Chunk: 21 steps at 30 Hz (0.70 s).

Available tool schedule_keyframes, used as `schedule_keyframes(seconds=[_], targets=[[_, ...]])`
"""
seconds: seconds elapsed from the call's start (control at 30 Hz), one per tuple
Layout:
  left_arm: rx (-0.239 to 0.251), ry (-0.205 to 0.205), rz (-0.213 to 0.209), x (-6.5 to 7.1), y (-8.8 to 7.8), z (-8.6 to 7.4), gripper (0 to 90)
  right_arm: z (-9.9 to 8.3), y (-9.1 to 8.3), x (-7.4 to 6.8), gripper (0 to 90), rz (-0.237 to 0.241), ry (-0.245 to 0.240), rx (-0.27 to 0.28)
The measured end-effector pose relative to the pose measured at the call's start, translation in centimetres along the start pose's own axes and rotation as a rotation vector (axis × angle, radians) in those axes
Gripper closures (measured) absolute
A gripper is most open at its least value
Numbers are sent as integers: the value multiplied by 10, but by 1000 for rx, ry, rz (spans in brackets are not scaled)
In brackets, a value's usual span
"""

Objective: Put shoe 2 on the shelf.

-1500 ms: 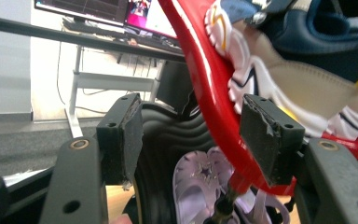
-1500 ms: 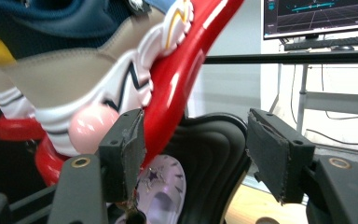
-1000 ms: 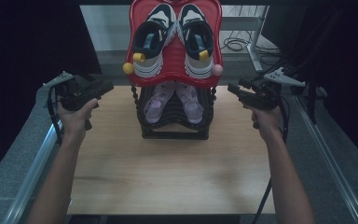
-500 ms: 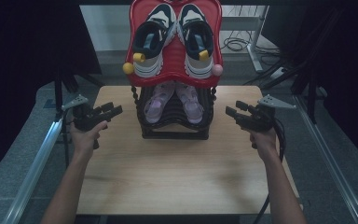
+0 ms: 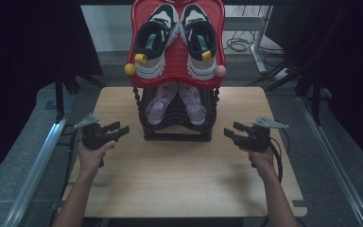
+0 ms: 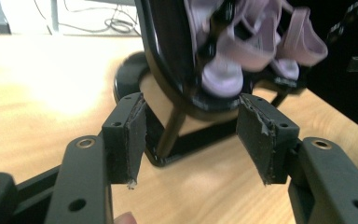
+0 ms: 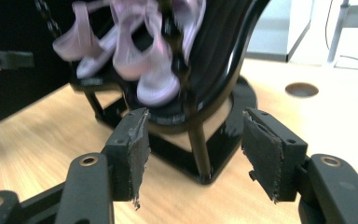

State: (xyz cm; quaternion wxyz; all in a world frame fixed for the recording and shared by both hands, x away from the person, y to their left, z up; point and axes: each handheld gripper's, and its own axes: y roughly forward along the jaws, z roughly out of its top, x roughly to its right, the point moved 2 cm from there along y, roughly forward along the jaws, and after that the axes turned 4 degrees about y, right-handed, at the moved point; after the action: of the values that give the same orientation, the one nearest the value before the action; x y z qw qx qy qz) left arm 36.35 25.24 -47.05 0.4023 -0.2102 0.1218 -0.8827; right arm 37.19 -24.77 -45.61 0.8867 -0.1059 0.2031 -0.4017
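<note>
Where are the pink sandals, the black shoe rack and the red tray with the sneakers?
pink sandals [image 5: 176, 103]: high view, on the strap of the left sandal.
black shoe rack [image 5: 177, 136]: high view, on its base bar at the front.
red tray [image 5: 177, 59]: high view, on the bare red middle between the two sneakers.

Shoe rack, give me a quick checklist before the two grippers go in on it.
1. Left gripper open and empty: ok.
2. Right gripper open and empty: ok.
3. Each gripper faces its own side of the black shoe rack, neither touching it: ok.
4. Bare wooden table between the grippers and the rack's base: ok.
5. Pink sandals seated on the lower tier: ok in the high view, blurred in the gripper views.
6. Sneakers firmly seated on the red top tier: cannot tell.
</note>
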Motion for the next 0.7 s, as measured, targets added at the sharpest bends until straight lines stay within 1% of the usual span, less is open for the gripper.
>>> schedule_keyframes(seconds=[0.07, 0.17, 0.2, 0.3, 0.37, 0.4, 0.43, 0.5, 0.53, 0.6, 0.63, 0.67, 0.7], targets=[[-22, 4, 6, 1, 2, -7, 431, -9, 2, -1, 418, -3, -4, -24], [-53, 3, -2, 1, 5, -19, 431, -21, 7, -1, 418, -3, -9, -55], [-70, 8, 4, 2, 6, -24, 431, -24, 8, -1, 418, -4, -10, -63], [-99, 11, -3, 3, 10, -35, 431, -38, 13, -1, 418, 3, 8, -87], [-123, 27, 2, 4, 13, -43, 431, -47, 18, -2, 418, 1, 17, -104], [-135, 26, -5, 4, 15, -47, 430, -50, 20, -2, 418, 2, 20, -110], [-140, 23, -8, 4, 16, -49, 430, -55, 22, -2, 418, 3, 20, -121], [-154, 24, -6, 4, 18, -54, 430, -60, 26, -2, 417, 2, 25, -141], [-168, 25, -6, 3, 19, -57, 430, -62, 27, -2, 418, 2, 26, -141], [-179, 33, 5, 3, 20, -59, 430, -67, 29, -2, 418, 0, 43, -160], [-181, 31, 3, 3, 20, -60, 430, -70, 30, -2, 418, -5, 46, -169], [-184, 26, -2, 2, 21, -62, 430, -71, 31, -1, 417, -9, 45, -180], [-189, 28, 0, 2, 22, -63, 430, -73, 32, -1, 414, -19, 31, -202]])
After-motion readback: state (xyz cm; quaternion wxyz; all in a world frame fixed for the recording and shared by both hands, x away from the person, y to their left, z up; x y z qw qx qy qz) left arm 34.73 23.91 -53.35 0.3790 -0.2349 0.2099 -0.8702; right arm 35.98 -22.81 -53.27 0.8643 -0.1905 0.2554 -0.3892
